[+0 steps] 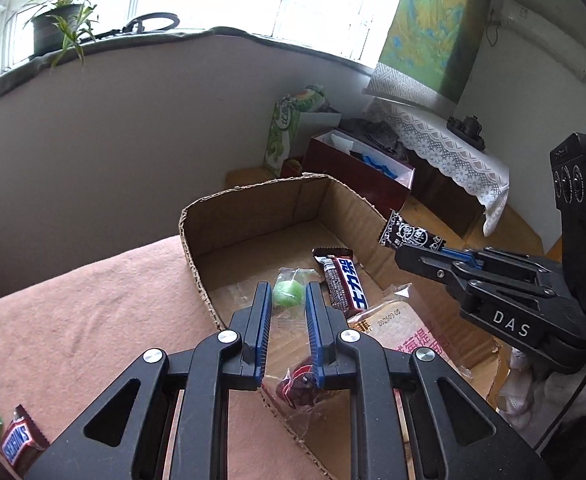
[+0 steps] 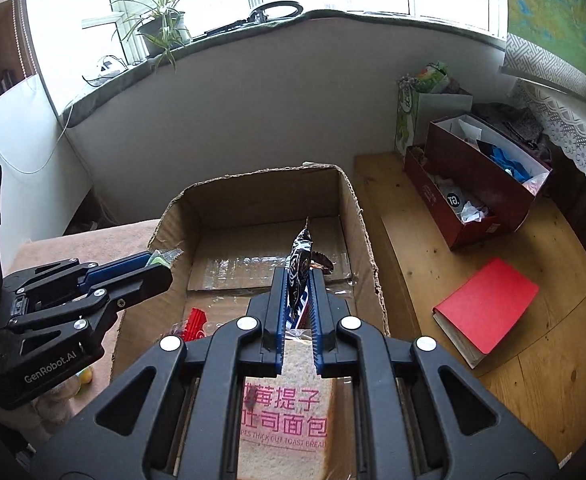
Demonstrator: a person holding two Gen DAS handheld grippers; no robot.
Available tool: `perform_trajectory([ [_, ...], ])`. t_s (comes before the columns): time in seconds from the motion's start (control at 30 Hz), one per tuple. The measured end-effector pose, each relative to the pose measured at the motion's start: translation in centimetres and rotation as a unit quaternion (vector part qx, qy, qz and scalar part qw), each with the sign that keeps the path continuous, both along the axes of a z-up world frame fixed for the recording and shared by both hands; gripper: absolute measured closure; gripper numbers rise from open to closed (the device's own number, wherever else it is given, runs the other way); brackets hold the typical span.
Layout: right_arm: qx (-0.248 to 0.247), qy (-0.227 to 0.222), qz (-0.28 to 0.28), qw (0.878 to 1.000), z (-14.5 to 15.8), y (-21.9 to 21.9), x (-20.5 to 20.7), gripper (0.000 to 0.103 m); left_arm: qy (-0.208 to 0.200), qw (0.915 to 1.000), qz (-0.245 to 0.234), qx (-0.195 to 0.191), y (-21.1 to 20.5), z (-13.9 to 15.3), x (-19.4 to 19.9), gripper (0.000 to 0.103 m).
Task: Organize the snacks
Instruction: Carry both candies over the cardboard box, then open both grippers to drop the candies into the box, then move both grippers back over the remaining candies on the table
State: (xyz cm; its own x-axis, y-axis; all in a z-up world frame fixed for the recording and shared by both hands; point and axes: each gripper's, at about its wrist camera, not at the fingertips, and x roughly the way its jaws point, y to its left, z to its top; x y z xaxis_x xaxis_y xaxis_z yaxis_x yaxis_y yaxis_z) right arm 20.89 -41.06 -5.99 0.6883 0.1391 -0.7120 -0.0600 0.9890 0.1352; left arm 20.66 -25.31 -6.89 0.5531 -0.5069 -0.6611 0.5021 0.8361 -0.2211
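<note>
Partly done: bread [image 2: 285,412], a chocolate bar [image 1: 343,282] and a green candy [image 1: 289,294] lie in the cardboard box [image 2: 367,248], the right gripper [image 2: 298,300] clamps a black-wrapped snack [image 2: 299,268] above it, the left gripper [image 1: 287,320] hangs apart, and a Snickers bar [image 1: 19,442] waits on the blanket's [image 1: 93,320] near-left corner.

Two hand-held grippers were in view, left [image 1: 289,304] and right [image 2: 298,292]. There was one cardboard box [image 1: 253,208], two chocolate bars [image 1: 343,284] [image 1: 19,440], one green candy [image 1: 289,294], one toast pack [image 2: 285,408], one black-wrapped snack [image 2: 299,264], one red book [image 2: 487,306] and one potted plant [image 2: 161,28].
</note>
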Motion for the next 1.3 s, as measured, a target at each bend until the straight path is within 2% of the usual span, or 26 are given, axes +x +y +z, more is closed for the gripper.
perform_trajectory([
  [0.23, -0.002, 0.0, -0.01, 1.0, -0.5, -0.3, 0.4, 0.091, -0.001, 1.0, -0.001, 0.009, -0.7, -0.3, 0.3, 0.086],
  [0.3, -0.01, -0.002, -0.013, 1.0, -0.4, -0.3, 0.4, 0.073, 0.001, 1.0, 0.0, 0.009, -0.8, -0.3, 0.5, 0.082],
  [0.33, -0.015, -0.005, -0.017, 1.0, -0.3, -0.2, 0.3, 0.053, 0.003, 1.0, 0.0, 0.008, -0.8, -0.4, 0.5, 0.076],
  [0.37, -0.019, -0.01, -0.021, 1.0, -0.2, -0.2, 0.1, 0.041, 0.003, 1.0, 0.002, 0.008, -0.8, -0.4, 0.5, 0.071],
  [0.4, -0.021, -0.016, -0.024, 0.999, 0.0, -0.1, 0.0, 0.04, 0.001, 1.0, 0.003, 0.008, -0.8, -0.3, 0.5, 0.062],
  [0.43, -0.024, -0.019, -0.026, 0.999, 0.2, -0.1, -0.2, 0.04, -0.003, 1.0, 0.004, 0.008, -0.8, -0.2, 0.4, 0.059],
  [0.5, -0.036, -0.022, -0.03, 0.999, 0.5, 0.0, -0.2, 0.039, -0.006, 0.9999, 0.002, 0.011, -0.7, -0.1, 0.2, 0.059],
  [0.57, -0.046, -0.026, -0.035, 0.998, 0.9, 0.1, -0.5, 0.033, -0.009, 0.9999, 0.002, 0.012, -0.6, 0.2, 0.0, 0.059],
  [0.83, -0.051, -0.04, -0.047, 0.997, 2.7, 0.3, -2.4, 0.02, -0.016, 0.9999, 0.007, 0.0, 1.0, 1.4, -1.4, 0.059],
  [1.03, -0.052, -0.052, -0.04, 0.996, 4.0, 1.6, -4.7, 0.018, -0.022, 0.9992, 0.021, -0.027, 3.9, 3.1, -3.4, 0.053],
  [1.3, -0.049, -0.072, 0.012, 0.996, 5.1, 6.2, -8.7, 0.018, -0.034, 0.9966, 0.045, -0.06, 10.2, 4.6, -7.2, 0.053],
])
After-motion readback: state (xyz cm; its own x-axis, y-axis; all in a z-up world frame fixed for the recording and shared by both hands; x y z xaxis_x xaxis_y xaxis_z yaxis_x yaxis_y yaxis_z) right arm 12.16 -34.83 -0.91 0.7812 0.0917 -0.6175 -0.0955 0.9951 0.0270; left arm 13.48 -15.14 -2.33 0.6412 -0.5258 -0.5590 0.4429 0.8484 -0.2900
